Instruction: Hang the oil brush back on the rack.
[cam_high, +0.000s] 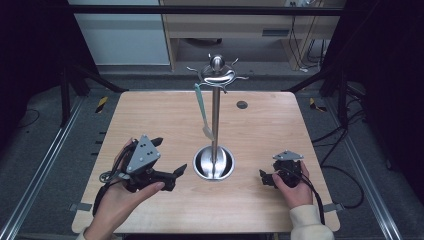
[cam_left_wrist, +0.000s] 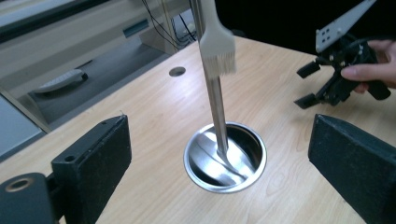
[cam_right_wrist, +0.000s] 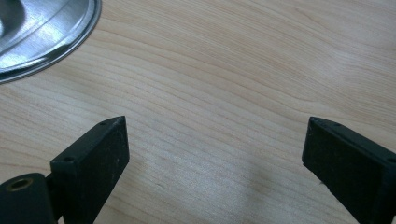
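Item: pastry brush (cam_high: 202, 112) — pale, slim handle, flat head of whitish bristles. It hangs from a hook of the stand's top ring (cam_high: 216, 76), bristles down, beside the steel pole (cam_high: 215, 125) and clear of the table; in the left gripper view the bristle head (cam_left_wrist: 217, 49) lies across the pole, and I cannot tell whether they touch.

Stand: polished round dish base (cam_high: 214, 163) near the middle of the wooden table (cam_high: 150, 107), several curled hooks above, a ball on top.

Left gripper (cam_high: 170, 172): jaws wide apart, empty, low beside the base and aimed at it.

Right gripper (cam_high: 266, 178): jaws apart, empty, near the table on the other side of the base, looking down at bare wood (cam_right_wrist: 224, 93).

Step, as judged: approach — nothing grasped yet. Next move calls for raising a gripper to the handle, closing on it, then lifting it off the hook without swinging the brush into the pole.
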